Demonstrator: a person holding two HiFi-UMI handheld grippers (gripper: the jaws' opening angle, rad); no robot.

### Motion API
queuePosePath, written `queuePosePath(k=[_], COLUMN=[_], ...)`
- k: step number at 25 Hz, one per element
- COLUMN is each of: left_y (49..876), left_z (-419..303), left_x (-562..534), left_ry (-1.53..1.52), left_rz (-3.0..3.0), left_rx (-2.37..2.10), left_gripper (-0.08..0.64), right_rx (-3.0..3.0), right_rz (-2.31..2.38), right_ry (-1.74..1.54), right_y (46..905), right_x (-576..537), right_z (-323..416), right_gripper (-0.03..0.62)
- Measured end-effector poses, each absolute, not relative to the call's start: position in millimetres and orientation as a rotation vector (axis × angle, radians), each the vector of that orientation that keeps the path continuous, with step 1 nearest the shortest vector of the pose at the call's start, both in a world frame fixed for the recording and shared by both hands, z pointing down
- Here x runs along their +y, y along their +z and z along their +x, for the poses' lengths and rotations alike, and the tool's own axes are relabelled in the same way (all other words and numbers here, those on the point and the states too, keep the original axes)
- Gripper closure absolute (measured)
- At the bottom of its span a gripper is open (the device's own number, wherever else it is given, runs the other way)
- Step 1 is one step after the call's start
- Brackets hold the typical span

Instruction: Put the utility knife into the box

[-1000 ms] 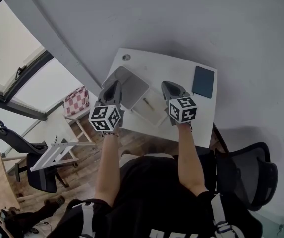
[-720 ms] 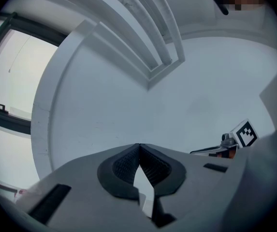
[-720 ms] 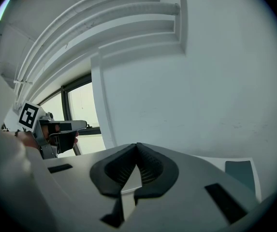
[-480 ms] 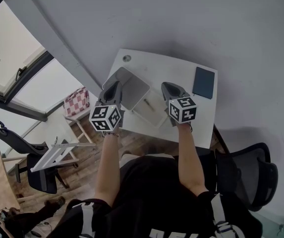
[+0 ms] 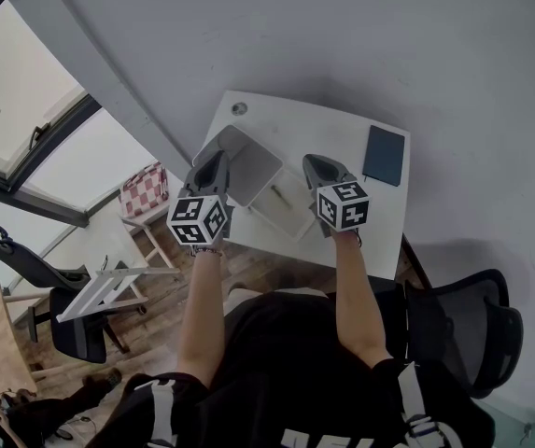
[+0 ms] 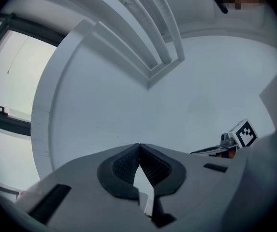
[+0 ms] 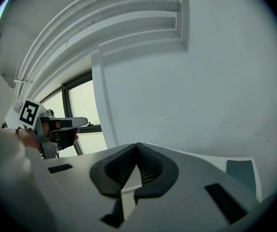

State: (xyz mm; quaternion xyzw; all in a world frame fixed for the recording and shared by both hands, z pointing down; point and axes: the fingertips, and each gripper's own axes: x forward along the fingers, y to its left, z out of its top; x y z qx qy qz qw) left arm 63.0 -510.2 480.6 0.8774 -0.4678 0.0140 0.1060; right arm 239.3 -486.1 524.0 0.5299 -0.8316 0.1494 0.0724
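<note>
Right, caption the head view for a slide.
Left gripper and right gripper, both shut, flank the open box on a table.

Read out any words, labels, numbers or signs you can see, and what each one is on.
No readable text anywhere.
The marker cubes on the left gripper and right gripper carry only black-and-white square patterns, no letters.
The dark notebook and the white box show no legible print.

no readable text, labels or numbers
</note>
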Motion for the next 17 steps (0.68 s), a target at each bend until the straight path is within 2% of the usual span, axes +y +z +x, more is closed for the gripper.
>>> queuePosePath(k=[17], left_y=[482.6], left_z=[69.6], left_x=[-516.2], left_ry=[0.053], left_rz=[2.58], left_rx=[-1.386], left_gripper=[0.534], right_rx=[-2.505], right_rz=[1.561], right_ry=[0.434], right_y=[523.3], right_x=[-491.1], right_z=[242.3], right_gripper=[0.578])
